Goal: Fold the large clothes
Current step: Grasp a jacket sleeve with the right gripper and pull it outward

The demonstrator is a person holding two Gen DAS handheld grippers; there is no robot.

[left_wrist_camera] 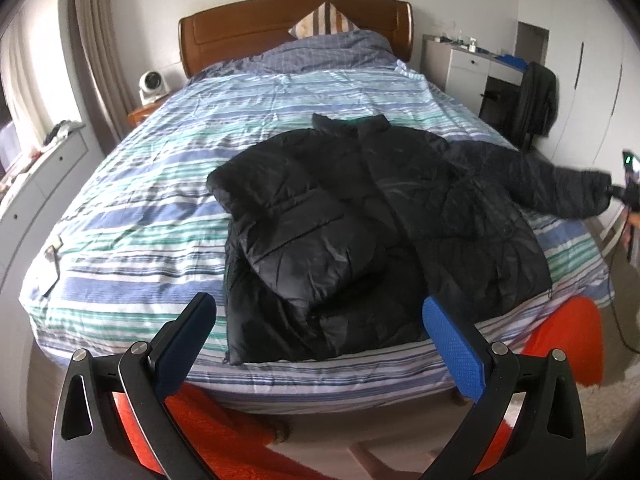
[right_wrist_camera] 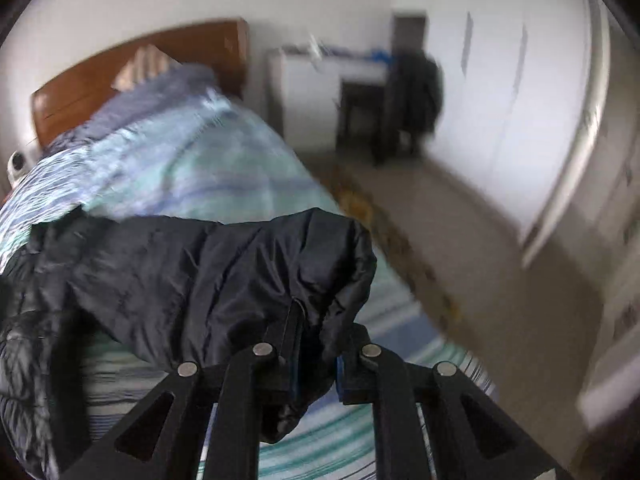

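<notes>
Right wrist view: my right claw (right_wrist_camera: pixel 316 354) clenches the jacket (right_wrist_camera: pixel 192 276) sleeve cuff.
Left claw (left_wrist_camera: pixel 320 324): released, near the bed (left_wrist_camera: pixel 120 208) foot.

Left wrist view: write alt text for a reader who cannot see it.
A black puffer jacket lies on a striped bed, one sleeve folded across its front, the other stretched sideways to the right gripper at the frame edge. The open left gripper hovers at the bed's foot.
</notes>
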